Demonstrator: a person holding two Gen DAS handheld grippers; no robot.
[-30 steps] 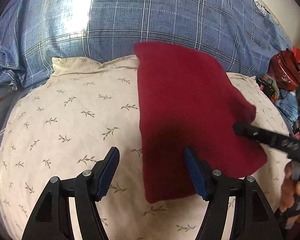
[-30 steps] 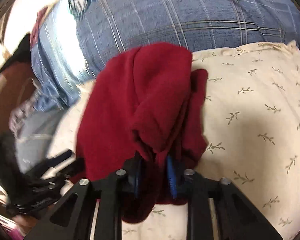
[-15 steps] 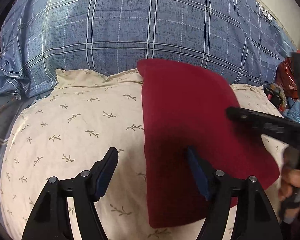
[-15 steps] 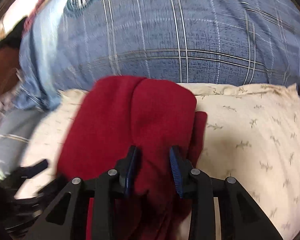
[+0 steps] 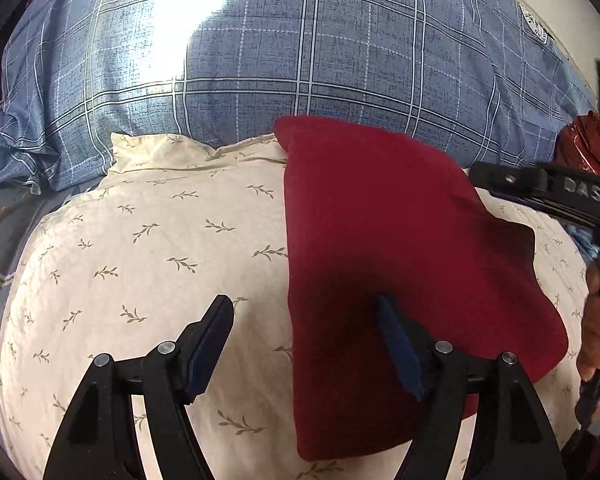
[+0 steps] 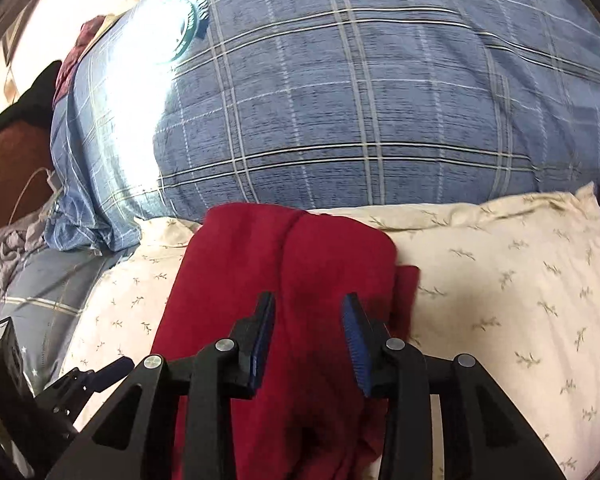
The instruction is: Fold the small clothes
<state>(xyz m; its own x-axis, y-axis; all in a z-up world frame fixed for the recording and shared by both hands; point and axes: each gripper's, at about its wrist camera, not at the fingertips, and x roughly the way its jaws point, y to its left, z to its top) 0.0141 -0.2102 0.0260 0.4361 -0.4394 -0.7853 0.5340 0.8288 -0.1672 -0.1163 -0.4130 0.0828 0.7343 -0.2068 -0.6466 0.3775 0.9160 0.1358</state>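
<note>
Here we have the left gripper [image 5: 304, 320] standing wide apart over the bed, its jaws having just been opening. Its 2 fingers straddle the left edge of the red cloth [image 5: 380, 240]: one blue pad [image 5: 210, 344] hovers over bare cream pillow [image 5: 160, 240], the other over the cloth, and neither presses on anything.

From the right wrist view, the right gripper [image 6: 310, 336] holds its jaws partly apart, having just been opening as well. The red cloth [image 6: 300, 264] lies below and between its fingers [image 6: 356, 336], but the pads do not squeeze it. Just past the fingertips we see a fold ridge running along the cloth, with a second layer peeking out at its right edge.

The cloth rests flat on the cream pillow [image 6: 500, 280] with the leaf print. Off to the right of the left gripper's fingers, the right gripper [image 5: 540, 188] reaches in, a hand [image 5: 598, 320] behind it.

Beyond both sets of fingertips lies the blue checked bedding [image 5: 340, 60], touching the far end of the cloth.
</note>
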